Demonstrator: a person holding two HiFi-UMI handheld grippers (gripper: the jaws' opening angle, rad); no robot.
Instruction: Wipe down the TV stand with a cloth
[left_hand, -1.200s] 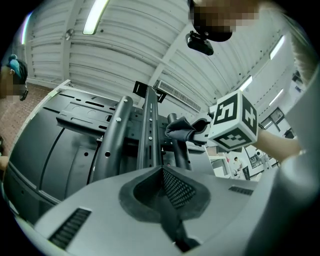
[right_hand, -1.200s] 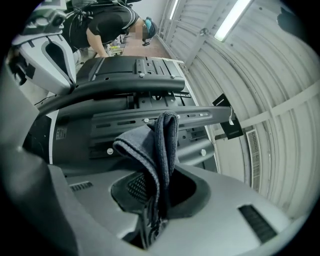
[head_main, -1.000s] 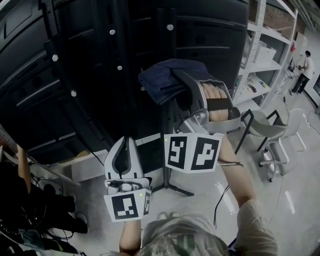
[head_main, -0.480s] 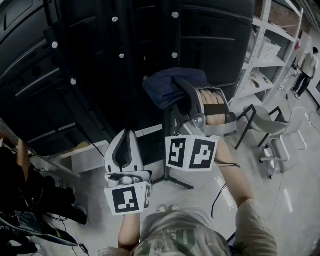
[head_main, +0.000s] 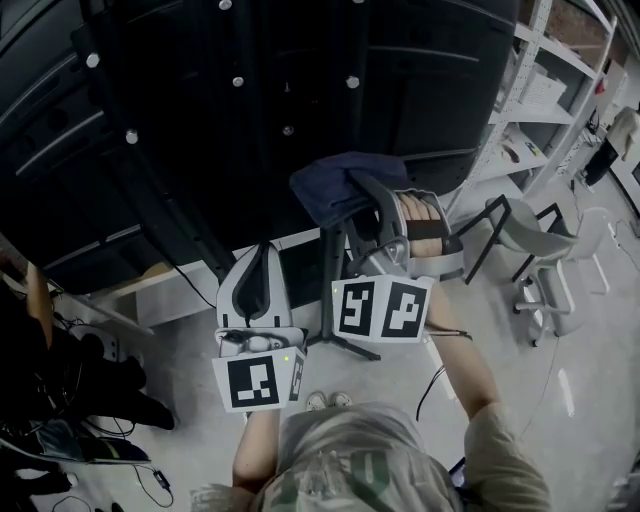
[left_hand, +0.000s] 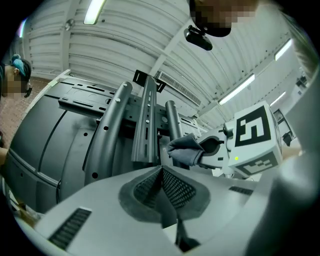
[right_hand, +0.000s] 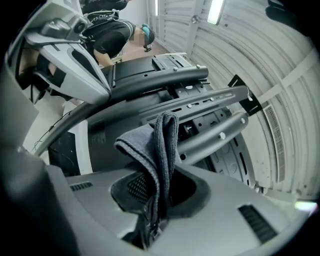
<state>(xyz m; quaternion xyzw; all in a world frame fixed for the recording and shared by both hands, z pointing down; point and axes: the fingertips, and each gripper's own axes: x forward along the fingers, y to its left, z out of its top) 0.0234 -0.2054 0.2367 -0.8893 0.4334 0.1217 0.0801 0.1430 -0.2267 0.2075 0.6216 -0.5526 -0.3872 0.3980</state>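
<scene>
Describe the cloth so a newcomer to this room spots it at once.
Find the TV stand with its bolted metal rails. In front of it the right tongs are shut on the cloth, a dark blue rag bunched past their tips. It is the only soft thing there; the left tongs alongside are shut and empty.
</scene>
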